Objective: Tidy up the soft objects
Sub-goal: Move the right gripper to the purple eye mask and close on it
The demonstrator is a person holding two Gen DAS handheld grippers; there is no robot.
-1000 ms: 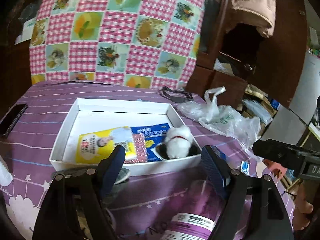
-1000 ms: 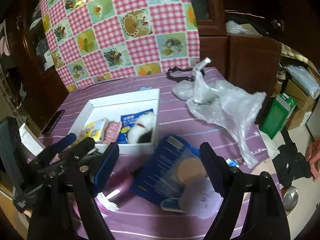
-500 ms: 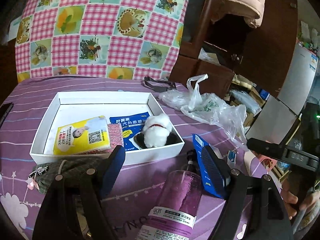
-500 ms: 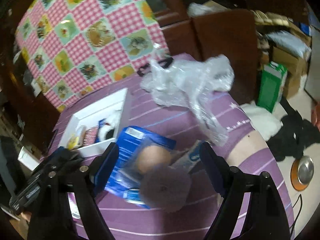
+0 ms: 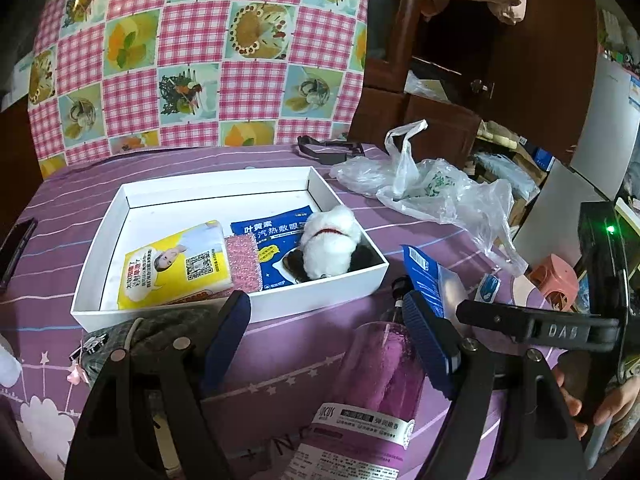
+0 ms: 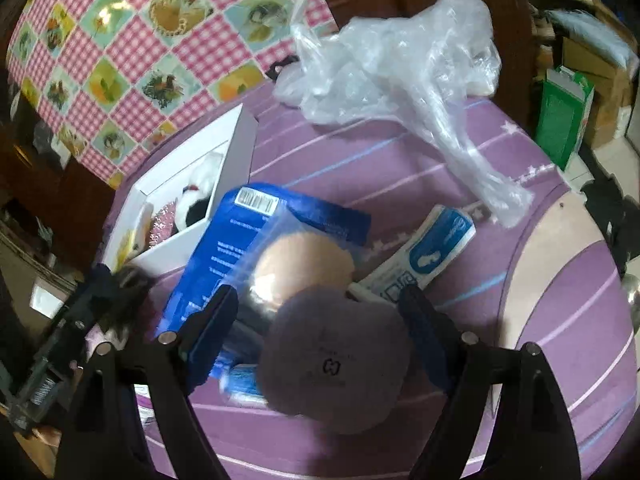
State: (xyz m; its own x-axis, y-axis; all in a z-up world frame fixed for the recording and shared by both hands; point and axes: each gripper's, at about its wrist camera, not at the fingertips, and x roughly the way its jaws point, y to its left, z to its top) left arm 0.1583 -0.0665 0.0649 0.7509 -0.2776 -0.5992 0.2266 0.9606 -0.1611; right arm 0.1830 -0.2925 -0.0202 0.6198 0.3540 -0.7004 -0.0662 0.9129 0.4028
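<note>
A: Left wrist view, item one: left gripper [image 5: 326,334], jaws spread wide, holding nothing, hanging over the purple tablecloth [image 5: 304,344] near a purple bottle [image 5: 380,376].

B: Box contents?

A: White box [image 5: 344,284] beyond the gripper: yellow packet [image 5: 176,264] at left, pink scrubber [image 5: 243,260] touching its right edge, blue sachet [image 5: 272,240] next, black-and-white plush toy [image 5: 330,244] in the near right corner.

B: Outside the box?

A: Grey knitted item [image 5: 160,324] just before the near wall, left side. Clear plastic bag [image 5: 432,192] far right.

B: Right wrist view?

A: Right gripper [image 6: 318,328], jaws spread, straddling a mauve round puff [image 6: 336,364] without pinching it. Puff overlaps a beige puff [image 6: 304,268] in a blue package [image 6: 232,248]. White-blue packet [image 6: 432,252] just right.
</note>
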